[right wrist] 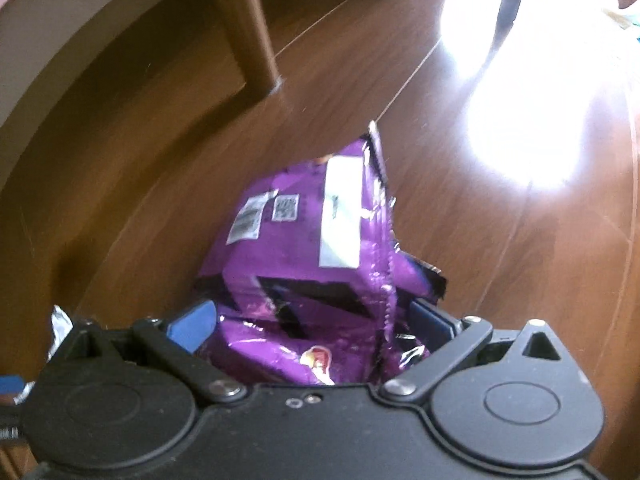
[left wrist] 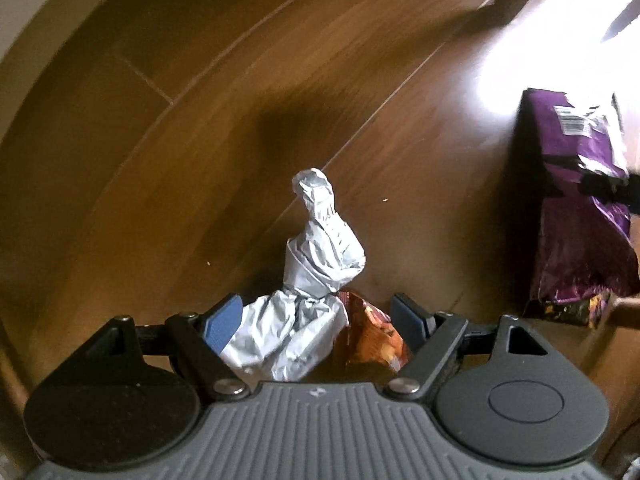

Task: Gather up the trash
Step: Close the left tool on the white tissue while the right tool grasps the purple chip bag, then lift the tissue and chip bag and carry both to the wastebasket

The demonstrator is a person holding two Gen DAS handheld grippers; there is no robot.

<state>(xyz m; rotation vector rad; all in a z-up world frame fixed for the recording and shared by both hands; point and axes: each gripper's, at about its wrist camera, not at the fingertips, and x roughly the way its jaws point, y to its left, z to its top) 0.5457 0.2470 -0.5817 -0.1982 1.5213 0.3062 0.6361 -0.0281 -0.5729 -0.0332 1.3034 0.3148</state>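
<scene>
Crumpled silver-and-orange foil snack wrapper point(left wrist: 316, 280): on brown wooden floor point(left wrist: 200, 140), between wide-set left gripper point(left wrist: 320, 320) fingers. Torn purple foil snack bag point(right wrist: 304, 256): between right gripper point(right wrist: 316, 324) fingers, grip uncertain. Wooden furniture leg point(right wrist: 256, 20) behind.

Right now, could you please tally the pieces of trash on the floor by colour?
Silver: 1, twisted silver wrapper
Orange: 1, orange snack packet, beside the silver one
Purple: 1, purple snack bag
Total: 3
</scene>
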